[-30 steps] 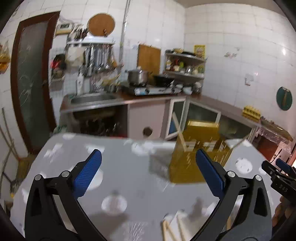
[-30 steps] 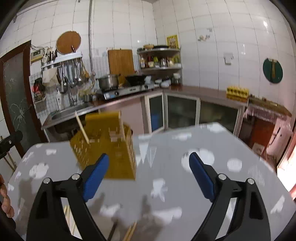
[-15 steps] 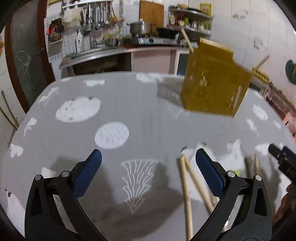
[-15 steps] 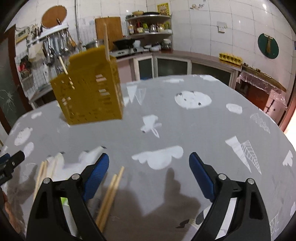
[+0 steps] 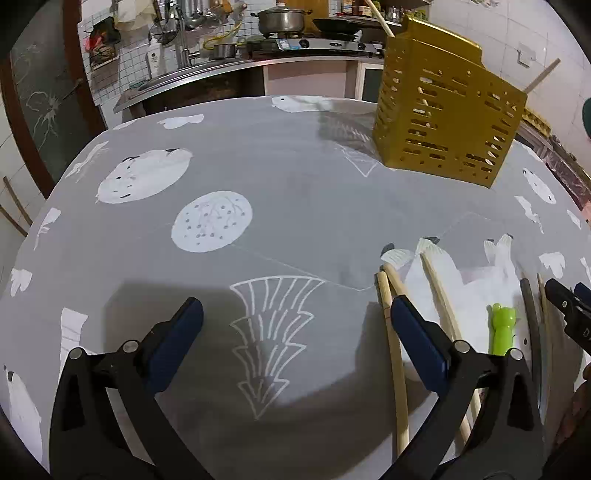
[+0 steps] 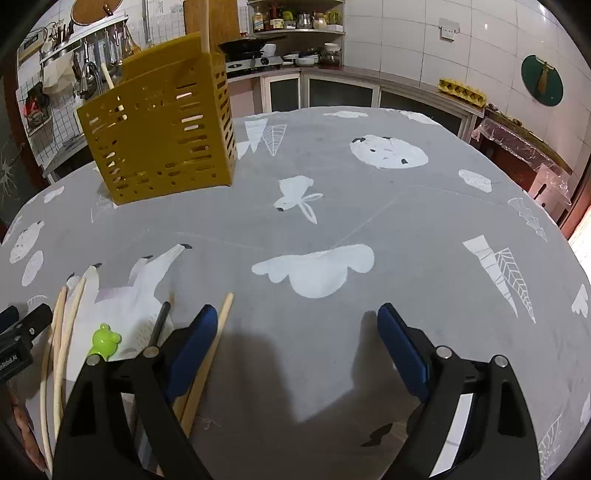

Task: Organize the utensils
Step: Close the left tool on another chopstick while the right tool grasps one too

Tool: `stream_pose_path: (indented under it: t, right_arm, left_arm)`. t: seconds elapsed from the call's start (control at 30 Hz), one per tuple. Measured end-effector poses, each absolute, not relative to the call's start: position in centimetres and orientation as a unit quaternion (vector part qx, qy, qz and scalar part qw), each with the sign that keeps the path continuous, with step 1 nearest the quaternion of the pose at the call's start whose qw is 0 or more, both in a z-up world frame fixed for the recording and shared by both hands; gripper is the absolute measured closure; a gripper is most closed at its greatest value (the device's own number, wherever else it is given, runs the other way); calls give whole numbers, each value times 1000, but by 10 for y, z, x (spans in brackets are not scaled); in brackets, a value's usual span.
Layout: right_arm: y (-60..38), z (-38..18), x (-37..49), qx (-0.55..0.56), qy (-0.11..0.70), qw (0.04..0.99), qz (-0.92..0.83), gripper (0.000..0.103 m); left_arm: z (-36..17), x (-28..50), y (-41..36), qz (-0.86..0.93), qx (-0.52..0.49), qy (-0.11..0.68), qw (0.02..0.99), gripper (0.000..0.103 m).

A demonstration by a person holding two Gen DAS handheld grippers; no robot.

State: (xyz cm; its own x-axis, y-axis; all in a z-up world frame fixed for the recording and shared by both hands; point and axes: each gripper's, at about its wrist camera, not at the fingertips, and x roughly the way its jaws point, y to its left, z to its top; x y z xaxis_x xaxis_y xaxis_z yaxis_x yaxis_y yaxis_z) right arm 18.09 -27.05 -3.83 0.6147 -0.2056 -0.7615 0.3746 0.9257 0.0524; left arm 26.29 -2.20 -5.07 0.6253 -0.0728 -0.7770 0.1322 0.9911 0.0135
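A yellow slotted utensil holder [image 5: 447,118] stands at the far side of the grey patterned table [image 5: 258,192], with chopsticks sticking out of it; it also shows in the right wrist view [image 6: 162,140]. Several wooden chopsticks [image 5: 395,354] lie near the front edge, beside a green frog-topped utensil [image 5: 501,325] and a dark stick [image 5: 529,306]. My left gripper [image 5: 295,343] is open and empty just left of the chopsticks. My right gripper [image 6: 297,350] is open and empty, with a chopstick [image 6: 210,350] under its left finger; the green utensil [image 6: 103,341] lies to its left.
A kitchen counter with sink, stove and pots [image 5: 280,22] runs behind the table. Cabinets and a shelf of jars [image 6: 295,22] line the back wall. The table [image 6: 406,206] is bare grey cloth to the right of the holder.
Both grippers have tilted down and dropped closer to the table. The chopsticks and green utensil have come into full view. Both grippers stay open.
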Motion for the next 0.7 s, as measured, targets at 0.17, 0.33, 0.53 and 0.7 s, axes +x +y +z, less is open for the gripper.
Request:
stream_pose_path:
  t: [0.17, 0.33, 0.53, 0.7]
  right_arm:
    - [-268, -39, 179, 110, 413, 889, -165, 16]
    - [-259, -43, 181, 99, 428, 883, -165, 16]
    - [-258, -43, 181, 103, 428, 882, -168, 23]
    - [-251, -40, 189, 95, 430, 883, -162, 47]
  left_arm:
    - [-51, 266, -21, -60, 28, 435, 898, 5]
    - [-53, 265, -26, -66, 40, 440, 895, 5]
    - [-56, 266, -30, -67, 55, 447, 891, 5]
    - [-56, 270, -35, -56, 56, 453, 888, 5]
